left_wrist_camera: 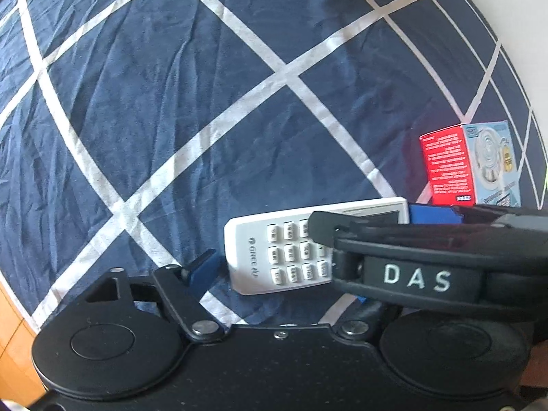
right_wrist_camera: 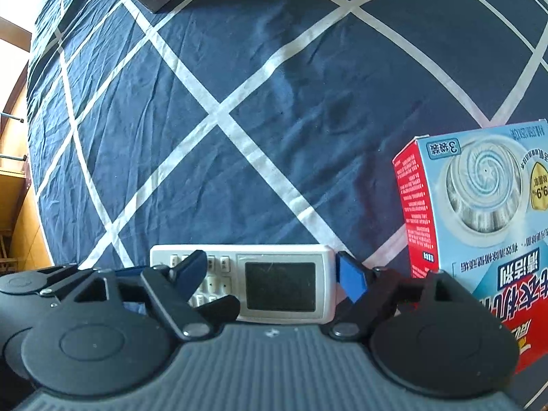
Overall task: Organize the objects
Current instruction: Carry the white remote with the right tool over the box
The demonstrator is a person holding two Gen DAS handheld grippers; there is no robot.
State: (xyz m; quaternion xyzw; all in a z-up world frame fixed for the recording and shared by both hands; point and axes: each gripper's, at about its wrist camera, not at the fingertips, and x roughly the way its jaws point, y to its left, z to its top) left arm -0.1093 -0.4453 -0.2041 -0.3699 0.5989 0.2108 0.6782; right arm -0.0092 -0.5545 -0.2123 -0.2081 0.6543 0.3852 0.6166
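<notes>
Right gripper [right_wrist_camera: 270,274]: jaws span the white remote [right_wrist_camera: 281,284] lengthwise, blue pad [right_wrist_camera: 351,279] touching its screen end; a firm grip I cannot confirm.
Left gripper [left_wrist_camera: 308,239]: straddles the same remote's keypad end; contact unclear.
Remote: smooth, hard plastic slab lying flat on creased navy bedsheet [right_wrist_camera: 239,68].
Cardboard box [right_wrist_camera: 479,212]: upright, just beside the remote's screen end.

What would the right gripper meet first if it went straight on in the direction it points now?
Most likely the white remote control: its screen end lies directly between the fingers of the right gripper. Under it is the blue checked bedsheet. Depth is unclear, so contact may already exist.
</notes>
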